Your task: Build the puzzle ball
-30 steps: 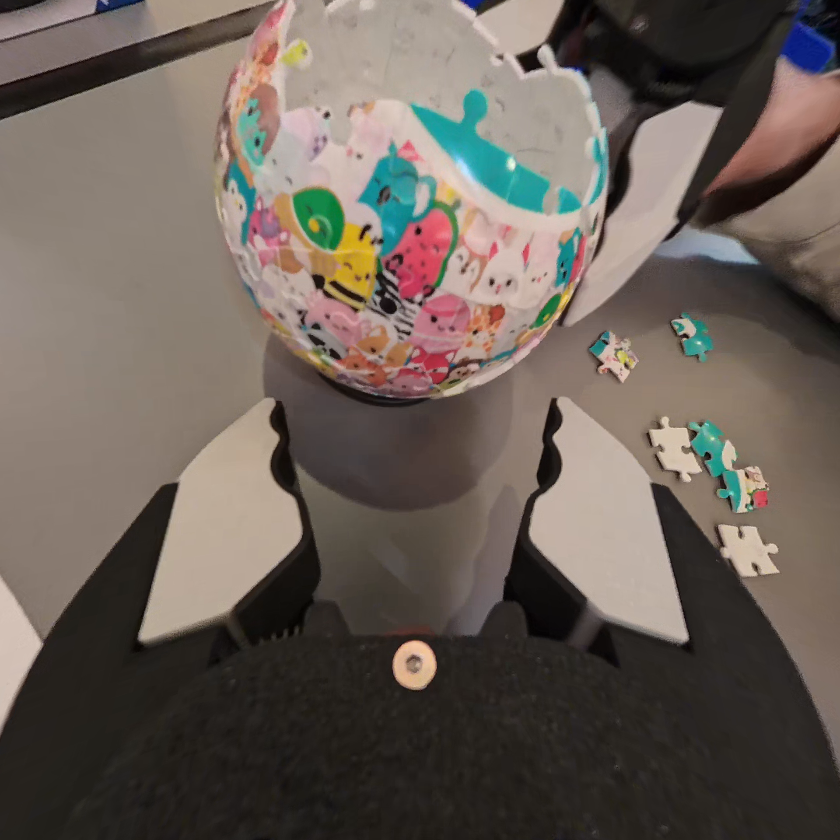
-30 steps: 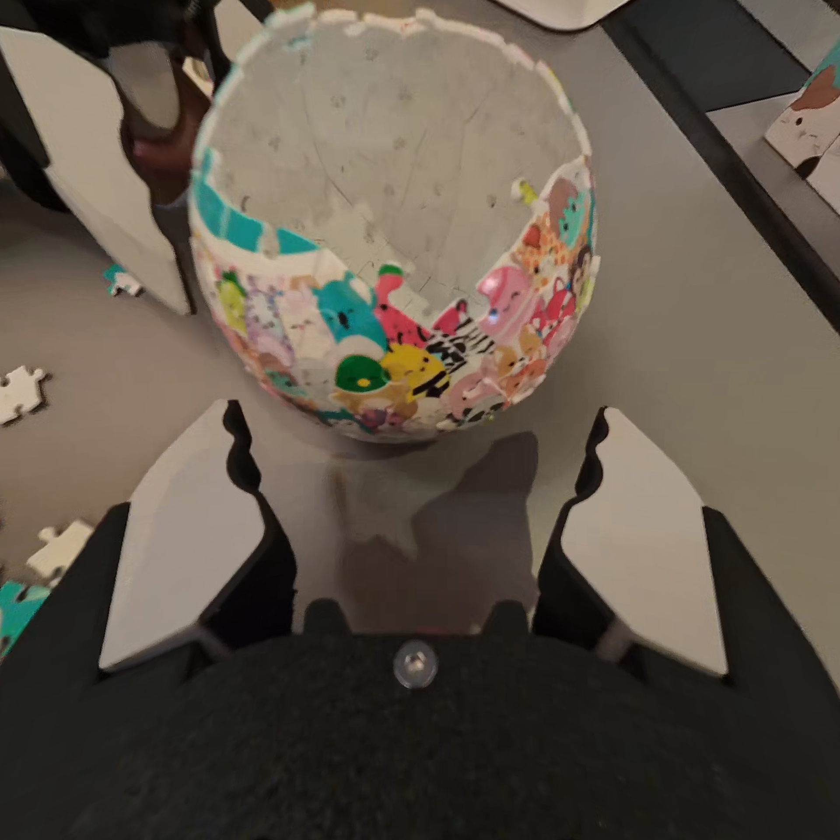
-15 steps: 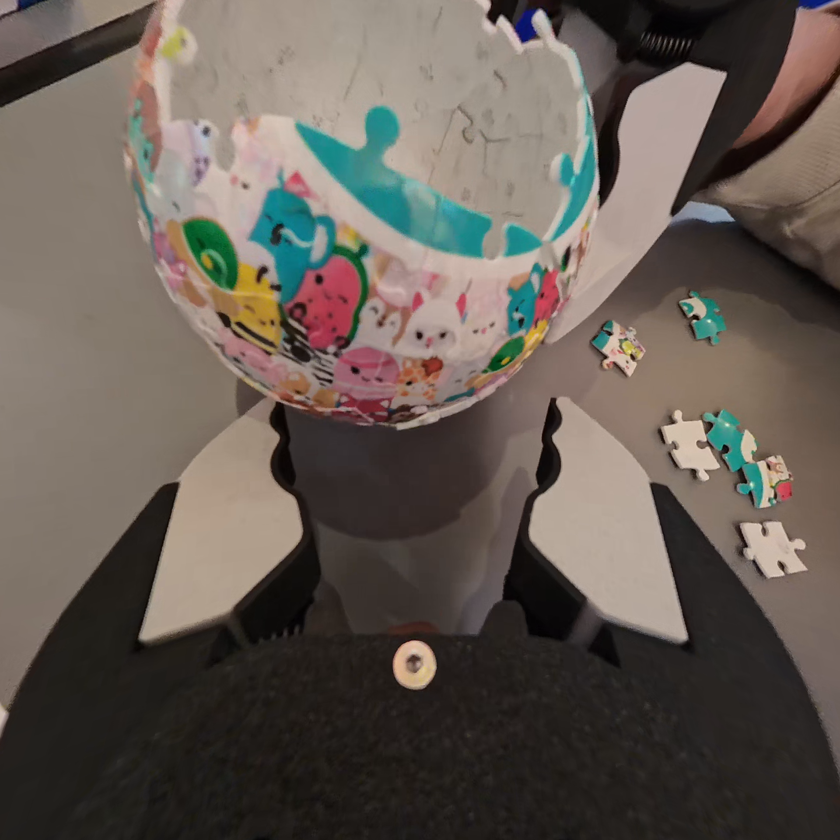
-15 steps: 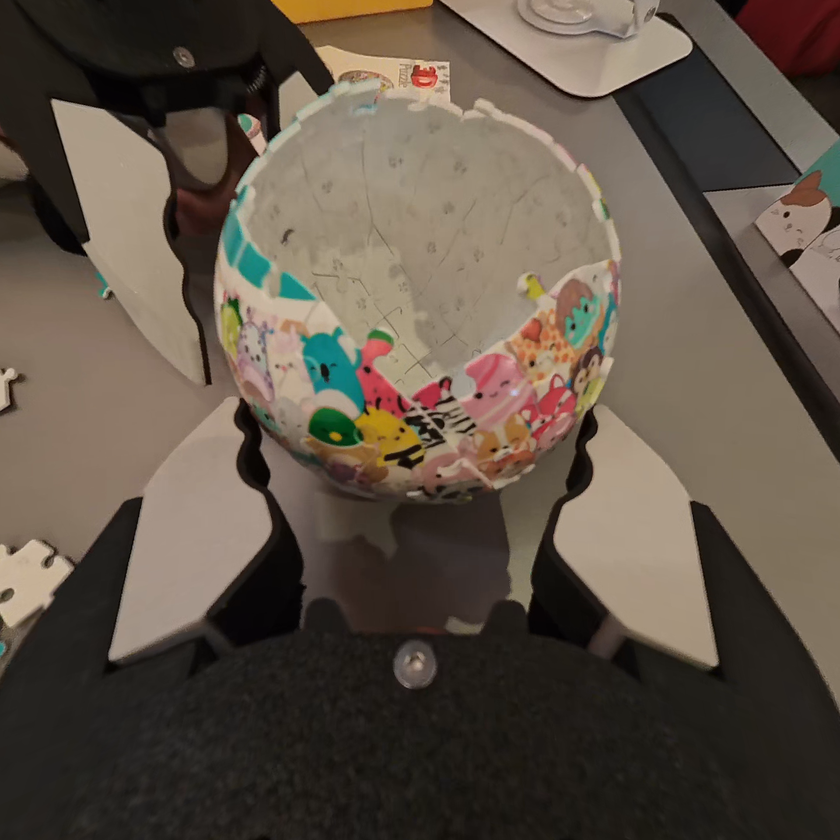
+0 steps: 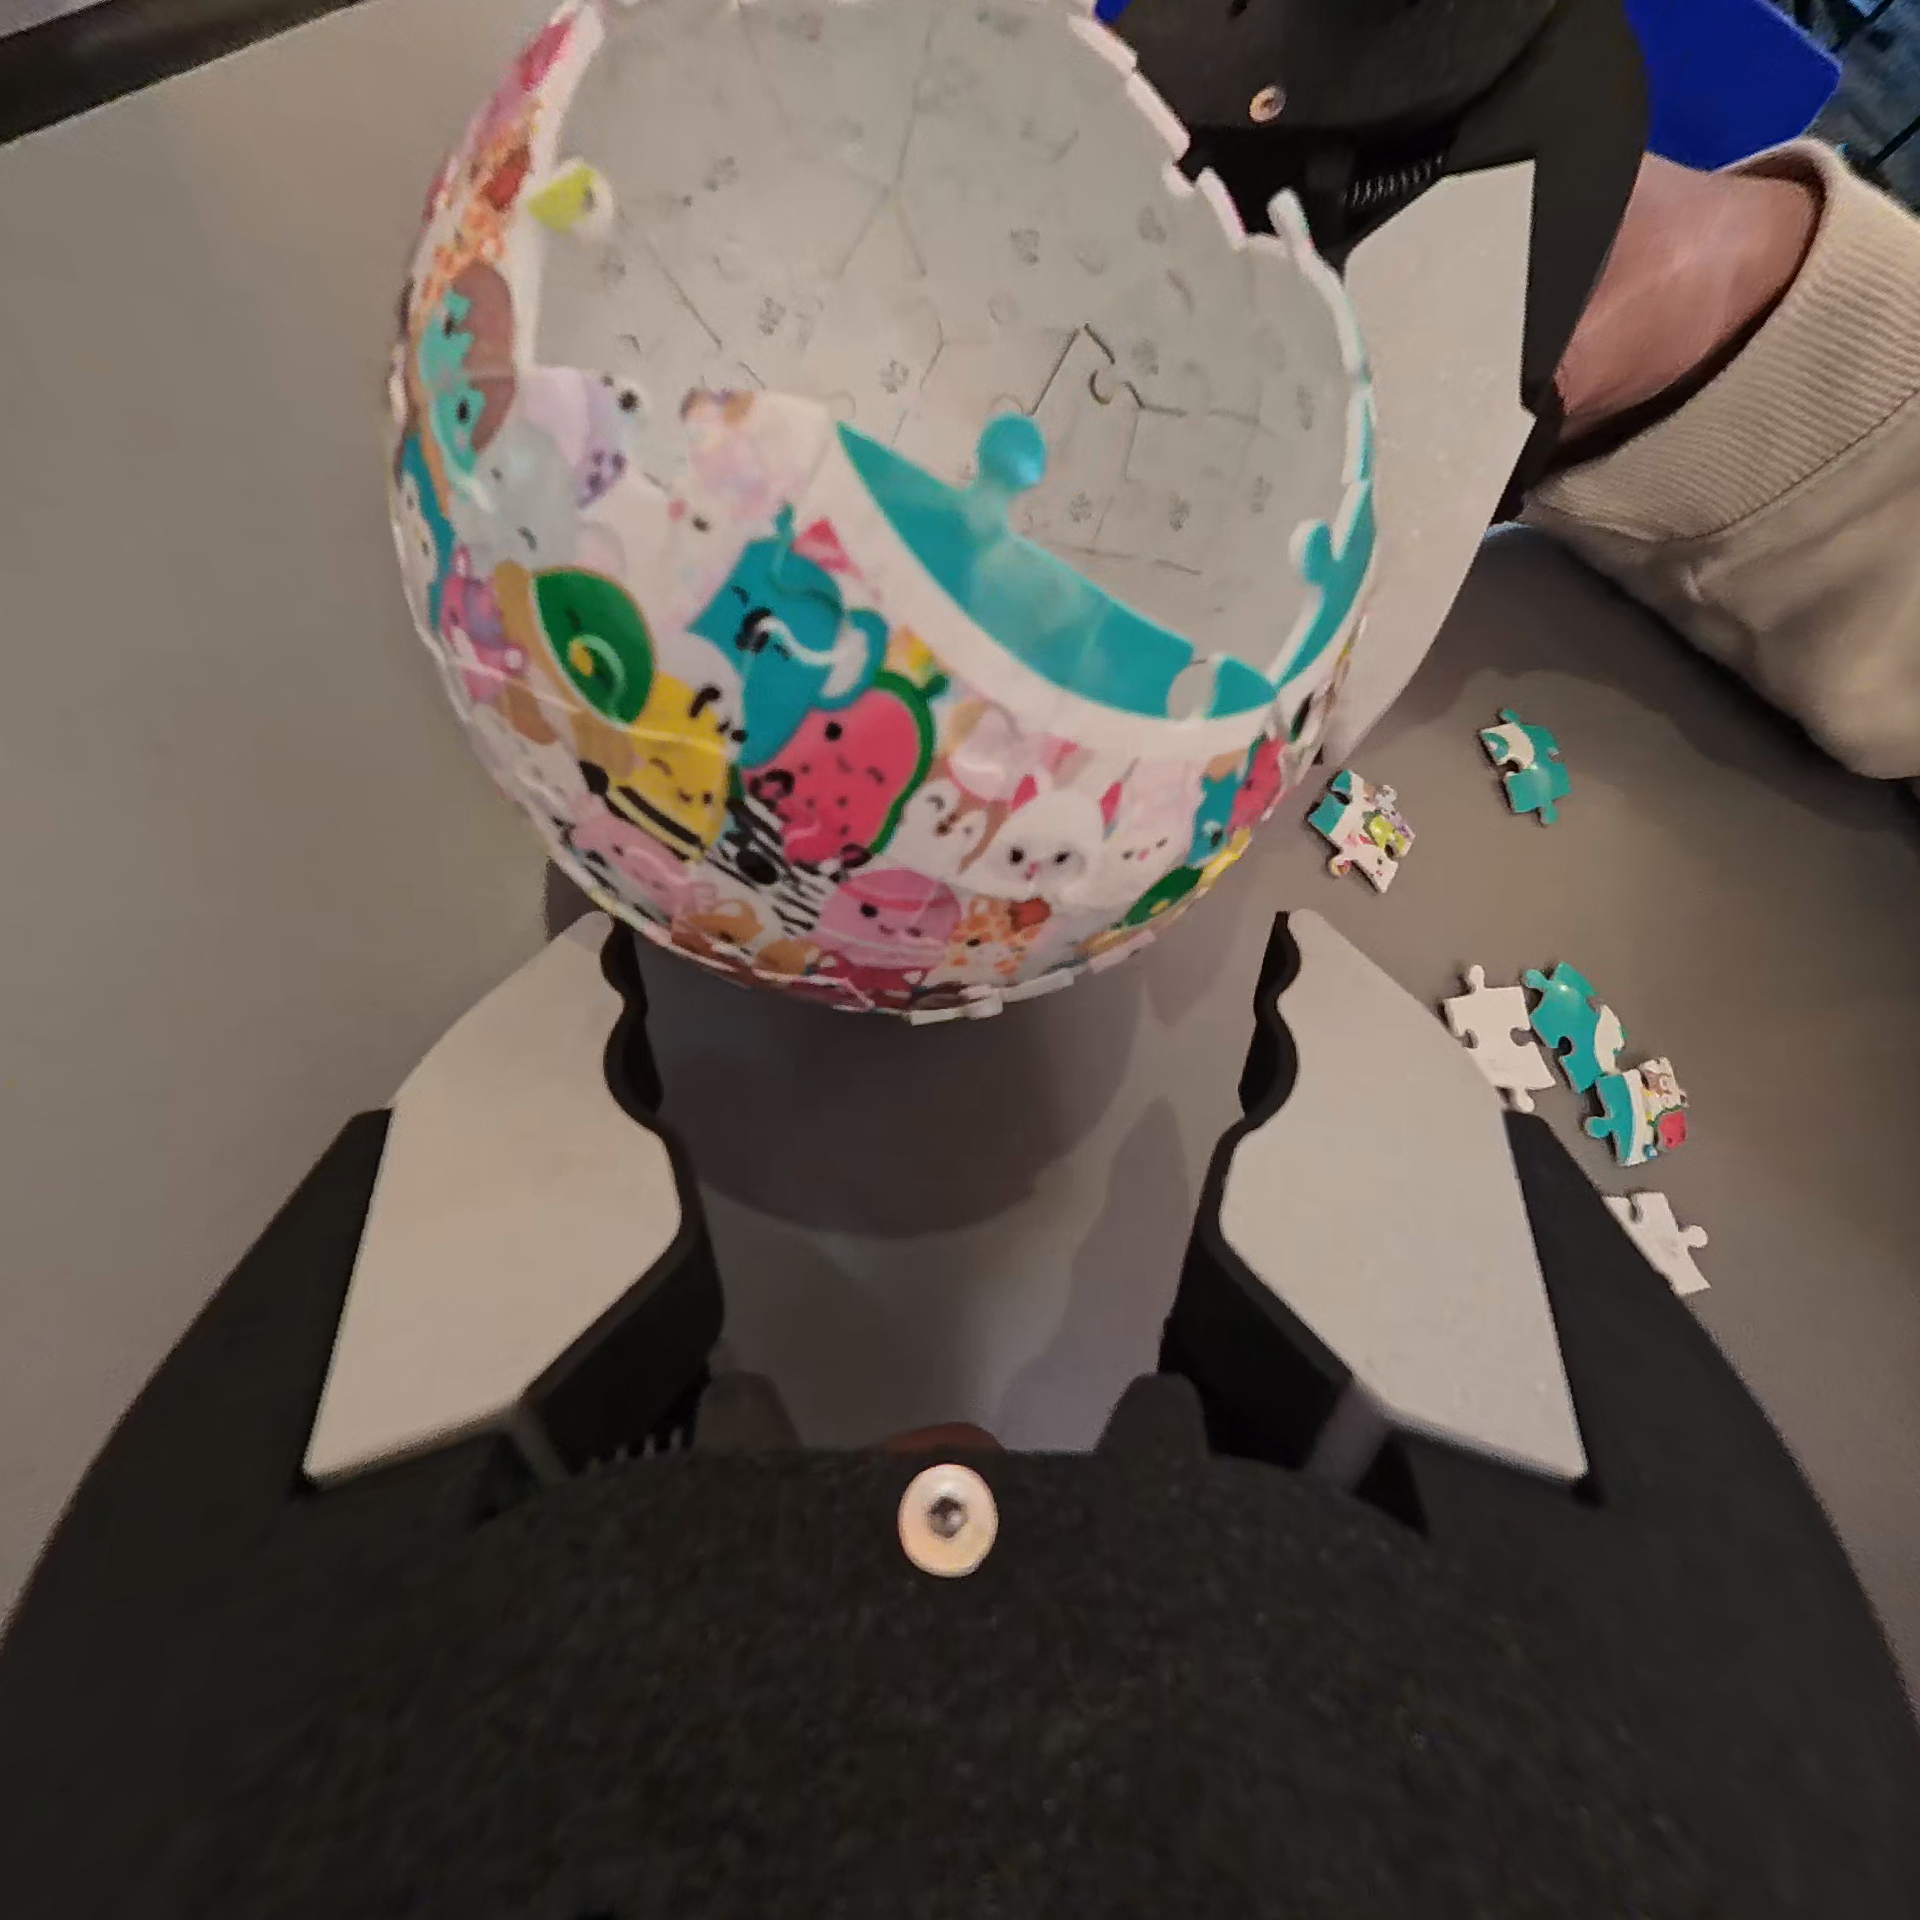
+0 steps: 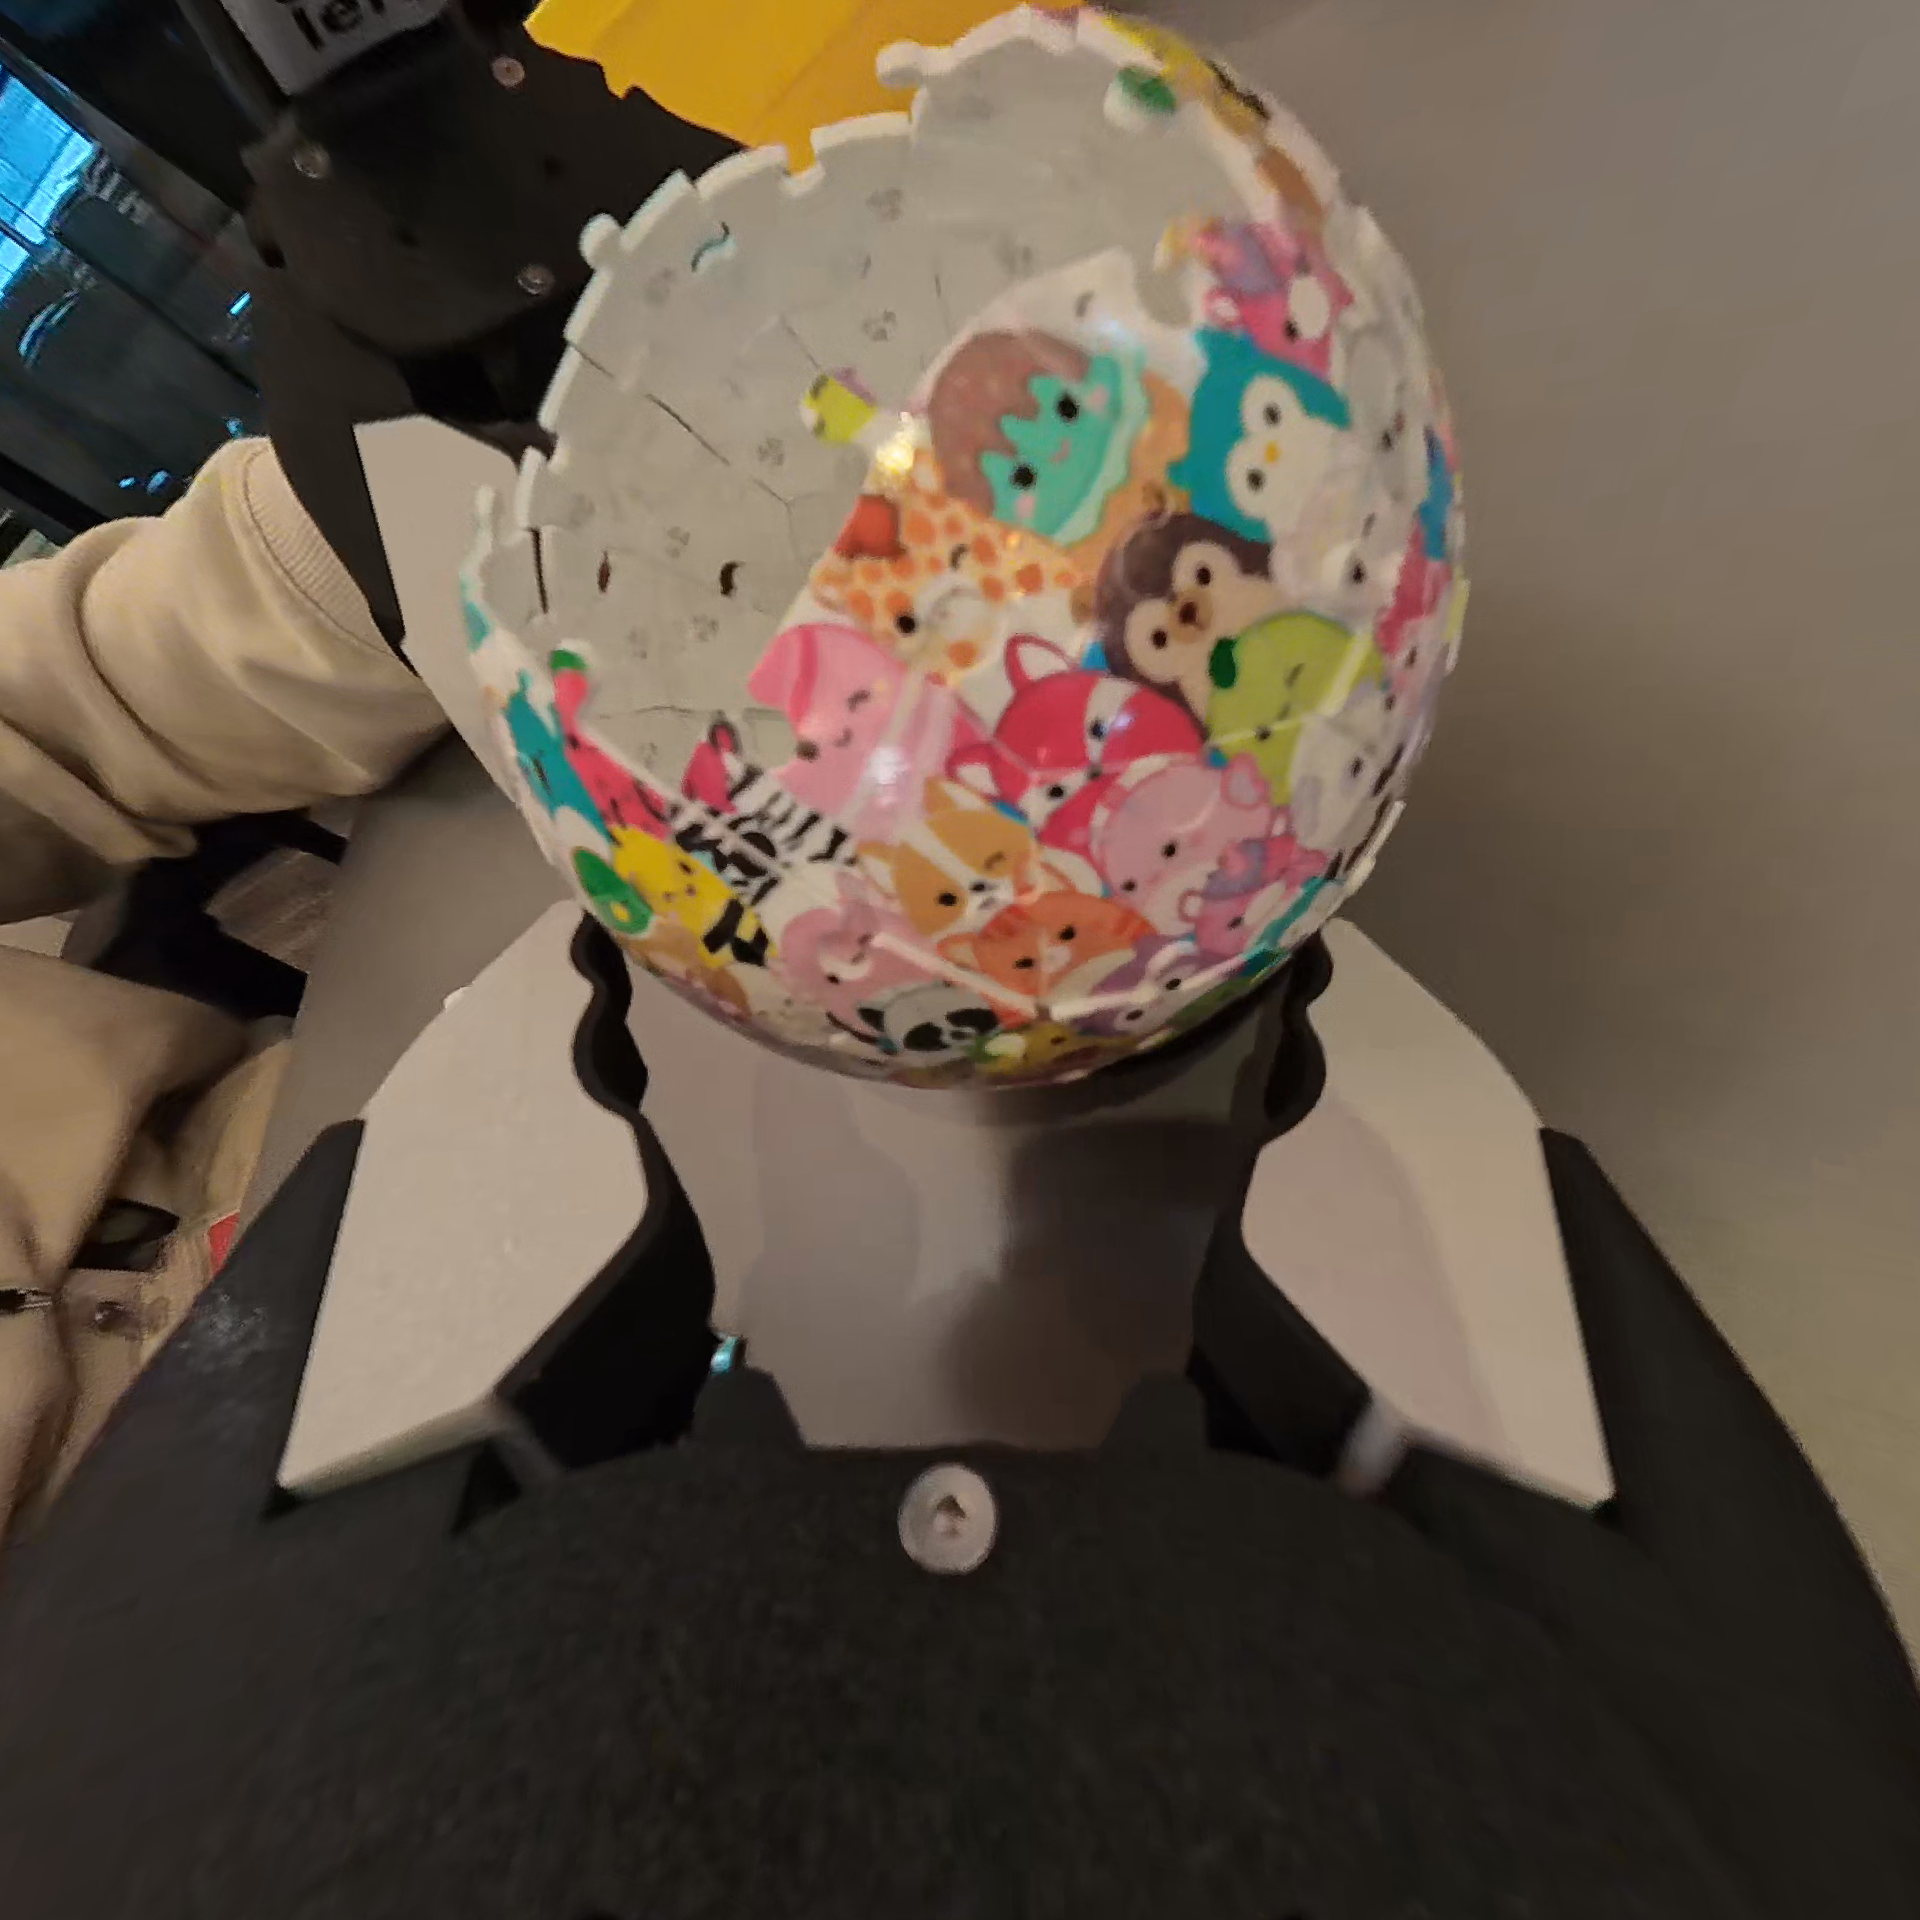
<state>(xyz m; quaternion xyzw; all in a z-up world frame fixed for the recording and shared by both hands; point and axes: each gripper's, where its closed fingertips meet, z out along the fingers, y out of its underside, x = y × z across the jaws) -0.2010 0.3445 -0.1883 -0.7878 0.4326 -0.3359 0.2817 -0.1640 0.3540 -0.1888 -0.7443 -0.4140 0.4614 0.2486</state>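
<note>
Through the left wrist view I see the puzzle ball (image 5: 831,665) as an open shell: the lower bowl of colourful cartoon animals is joined up, the top is missing, and the pale inner wall shows through the jagged rim. I judge it a little over half built. Loose pieces (image 5: 1558,1049) lie scattered on the grey surface (image 5: 208,727) to the right, some face down, so there is plenty left to fit. My left hand-held gripper (image 5: 940,977) is spread wide and holds nothing; the ball's underside sits just beyond its fingertips, near or touching them, I cannot tell which. Behind the ball the right hand-held gripper (image 5: 1444,343) shows against its far side, with a beige sleeve (image 5: 1766,499) beside it.

Through the right wrist view the ball (image 6: 1039,675) is tilted, its opening turned up and to the left. My right hand-held gripper (image 6: 951,987) is also wide open, and the ball's lower curve rests between its two fingertips, cradled rather than pinched; whether both tips actually press on it I cannot say. The left hand-held gripper (image 6: 395,343) sits at the ball's far left side.
</note>
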